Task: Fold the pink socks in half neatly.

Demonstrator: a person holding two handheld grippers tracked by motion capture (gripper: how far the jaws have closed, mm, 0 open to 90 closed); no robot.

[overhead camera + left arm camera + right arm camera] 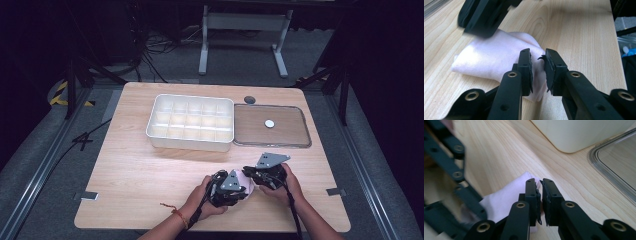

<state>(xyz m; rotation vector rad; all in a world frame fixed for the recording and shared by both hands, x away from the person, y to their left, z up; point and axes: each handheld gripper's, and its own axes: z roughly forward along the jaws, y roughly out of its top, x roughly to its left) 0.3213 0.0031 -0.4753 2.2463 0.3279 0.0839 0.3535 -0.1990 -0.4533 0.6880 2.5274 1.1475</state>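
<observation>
1. One wooden table (150, 170), light grain, rounded corners; carries everything listed below.
2. One white compartment tray (190, 122) at table centre-far side; grid counted as three rows of five, fifteen cells, though far-row dividers blur in the high view. Cells look bare.
3. One clear flat lid (270, 126) with grey rim, just right of the tray and touching or nearly touching its side. One small white round disc (269, 123) resting near its middle.
4. One small dark round piece (249, 99) on the table just beyond the lid's far left corner; too small to identify.
5. Two hand-held grippers, close together at the near edge, right of centre.
 - left gripper (538, 71): jaws narrowly parted, closed onto a fold at the cloth's near corner, fabric between the pads.
 - right gripper (541, 197): jaws almost together, pinching a thin edge of the cloth at its tip.
6. One pale pink folded cloth (491, 58), lying on the table between the two grippers, held at opposite ends by both; mostly hidden under them in the high view.
7. One red cord bracelet (176, 212) on the left wrist.
</observation>
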